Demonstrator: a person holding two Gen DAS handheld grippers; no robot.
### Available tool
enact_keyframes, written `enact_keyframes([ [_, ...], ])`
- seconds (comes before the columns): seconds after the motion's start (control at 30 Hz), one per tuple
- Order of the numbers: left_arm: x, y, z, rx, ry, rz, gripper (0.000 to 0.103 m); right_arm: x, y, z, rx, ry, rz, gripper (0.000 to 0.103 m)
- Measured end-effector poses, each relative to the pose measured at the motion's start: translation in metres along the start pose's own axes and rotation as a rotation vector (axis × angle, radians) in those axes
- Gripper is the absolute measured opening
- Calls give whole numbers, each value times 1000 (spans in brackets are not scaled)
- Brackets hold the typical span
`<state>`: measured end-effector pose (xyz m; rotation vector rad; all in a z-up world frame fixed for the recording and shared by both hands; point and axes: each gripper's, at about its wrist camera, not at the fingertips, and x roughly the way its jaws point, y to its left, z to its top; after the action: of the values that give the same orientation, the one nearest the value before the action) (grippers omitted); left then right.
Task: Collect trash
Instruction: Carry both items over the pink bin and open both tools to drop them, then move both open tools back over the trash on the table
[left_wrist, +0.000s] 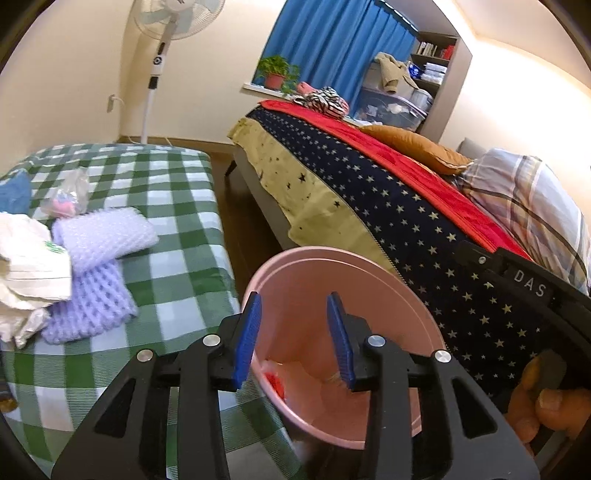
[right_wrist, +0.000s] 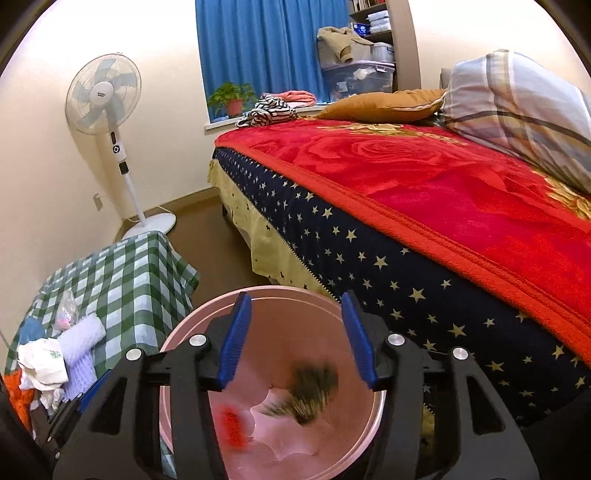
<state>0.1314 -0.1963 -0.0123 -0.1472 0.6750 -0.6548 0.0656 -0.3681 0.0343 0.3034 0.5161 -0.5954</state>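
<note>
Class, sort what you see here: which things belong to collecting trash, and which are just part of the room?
Belongs to the job:
pink bin
blurred dark scrap over the bin
red scrap in the bin
purple foam netting, crumpled white paper and clear plastic bag on the checked table

Just there:
bed
fan
potted plant

- A dark striped scrap (right_wrist: 306, 391) in the pink bin (right_wrist: 280, 295) is smeared by blur; what it is cannot be told.
- The red piece (right_wrist: 231, 424) beside it is blurred too.
- The paper heap (left_wrist: 26, 266) on the worktop (left_wrist: 177, 206) runs off the left edge.
</note>
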Motion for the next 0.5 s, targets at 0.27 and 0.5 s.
enact_keyframes([
  [0.27, -32, 7, 5, -5, -49, 52, 38, -11, 11, -1, -19, 13, 71, 52],
  [0.5, -62, 21, 0, -26, -99, 121, 46, -31, 32, -2, -49, -11, 127, 52],
])
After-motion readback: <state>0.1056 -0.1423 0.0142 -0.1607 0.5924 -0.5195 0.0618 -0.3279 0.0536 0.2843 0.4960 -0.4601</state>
